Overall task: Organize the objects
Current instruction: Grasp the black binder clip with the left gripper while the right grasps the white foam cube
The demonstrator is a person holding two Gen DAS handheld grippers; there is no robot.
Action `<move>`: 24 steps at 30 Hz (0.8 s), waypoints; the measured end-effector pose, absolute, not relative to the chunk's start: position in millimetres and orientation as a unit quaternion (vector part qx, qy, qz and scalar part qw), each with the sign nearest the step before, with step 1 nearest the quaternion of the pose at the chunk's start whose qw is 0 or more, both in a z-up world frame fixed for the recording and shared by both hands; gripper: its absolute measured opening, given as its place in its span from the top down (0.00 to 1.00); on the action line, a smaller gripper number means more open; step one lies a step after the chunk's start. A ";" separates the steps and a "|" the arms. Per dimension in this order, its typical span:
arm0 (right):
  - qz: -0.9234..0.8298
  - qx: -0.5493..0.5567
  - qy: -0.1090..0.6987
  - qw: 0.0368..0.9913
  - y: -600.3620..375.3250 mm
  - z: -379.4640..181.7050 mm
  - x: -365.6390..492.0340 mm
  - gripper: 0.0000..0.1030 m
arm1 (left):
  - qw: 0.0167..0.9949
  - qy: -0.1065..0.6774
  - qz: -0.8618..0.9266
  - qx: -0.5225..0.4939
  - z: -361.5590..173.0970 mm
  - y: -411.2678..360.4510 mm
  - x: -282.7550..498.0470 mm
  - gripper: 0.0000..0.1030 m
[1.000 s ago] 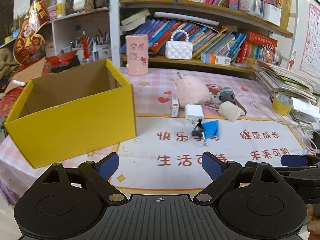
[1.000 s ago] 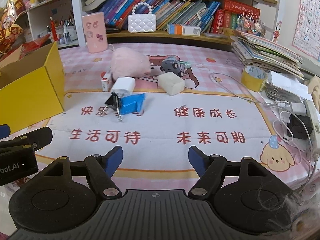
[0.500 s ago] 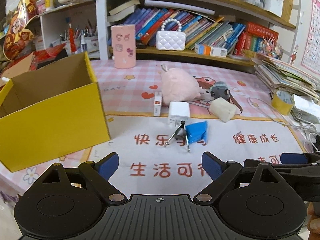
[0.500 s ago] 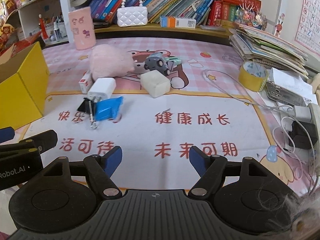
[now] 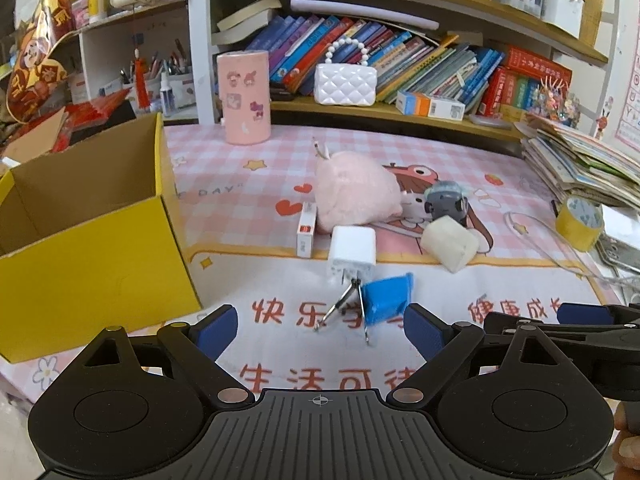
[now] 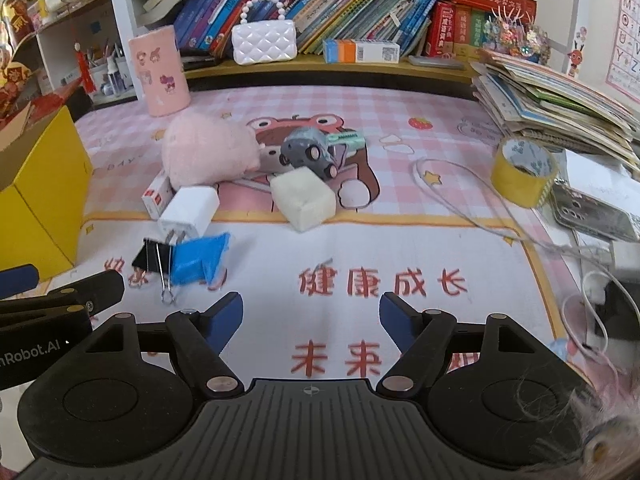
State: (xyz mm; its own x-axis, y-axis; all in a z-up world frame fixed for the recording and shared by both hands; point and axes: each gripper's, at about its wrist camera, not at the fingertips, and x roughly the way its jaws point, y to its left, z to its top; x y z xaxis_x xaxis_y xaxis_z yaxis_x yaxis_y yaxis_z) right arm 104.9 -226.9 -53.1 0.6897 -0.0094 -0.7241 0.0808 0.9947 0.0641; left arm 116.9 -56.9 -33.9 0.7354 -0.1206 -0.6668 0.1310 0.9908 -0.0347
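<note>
Left wrist view: your left gripper [image 5: 320,326] has its fingers spread wide with nothing between them, hanging over the printed mat [image 5: 460,280]. Yellow cardboard box [image 5: 92,272], open-topped, at 9 o'clock of the frame, standing on the mat's edge. Blue packet [image 5: 388,298] just beyond the fingertips, with a binder clip [image 5: 348,308] whose wire handles touch its left side. White charger plug [image 5: 352,250] at 12 o'clock of the packet, prongs toward you. Small white-and-red box [image 5: 306,234] just beside the plug at its 9 o'clock. Pink plush toy [image 5: 356,190] behind both. Grey toy car [image 5: 446,202] and cream foam block [image 5: 450,242] at 3 o'clock of the plush, the block in front of the car. Roll of yellow tape [image 5: 578,222] at the far right. Pink cylinder [image 5: 243,98] and white quilted purse [image 5: 345,84] toward the shelves at 12 o'clock. Right wrist view: your right gripper [image 6: 311,318] is likewise released, fingers apart and empty, over the red lettering. Binder clip [image 6: 152,258] and blue packet [image 6: 200,260] lie at 10 o'clock of the fingertips, touching; charger plug [image 6: 190,212] just above them. Foam block [image 6: 302,198] at 12 o'clock, toy car [image 6: 306,152] behind it, plush toy [image 6: 208,154] to its left. Yellow box [image 6: 44,200] at 9 o'clock; tape roll [image 6: 522,174] at 2 o'clock, beside a phone [image 6: 592,212].
</note>
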 end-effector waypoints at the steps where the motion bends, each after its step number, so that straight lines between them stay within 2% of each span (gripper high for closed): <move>1: -0.022 0.048 0.391 0.919 -228.1 -51.9 106.9 0.29 | 0.932 0.356 -0.066 0.008 -33.2 -57.8 118.6 0.10; 14: -0.007 0.060 0.378 0.924 -246.3 -52.7 139.5 0.30 | 0.929 0.365 -0.060 0.003 -37.1 -68.4 143.3 0.13; 20: -0.015 0.061 0.373 0.926 -262.8 -53.6 160.7 0.31 | 0.920 0.388 -0.062 0.007 -54.7 -78.6 159.1 0.29; 23: -0.010 0.056 0.374 0.926 -265.1 -55.4 168.9 0.31 | 0.913 0.402 -0.066 0.007 -65.4 -82.9 168.6 0.43; 24: -0.006 0.055 0.375 0.925 -265.1 -56.3 171.8 0.31 | 0.911 0.407 -0.068 0.007 -69.0 -83.8 171.5 0.50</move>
State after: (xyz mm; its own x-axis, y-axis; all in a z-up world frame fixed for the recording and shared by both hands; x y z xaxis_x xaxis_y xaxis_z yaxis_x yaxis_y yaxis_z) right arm 171.8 -265.1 -56.3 0.7189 0.0299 -0.6945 0.0521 0.9939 0.0967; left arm 171.5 -83.8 -69.0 0.6593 -0.1173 -0.7426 0.1287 0.9908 -0.0422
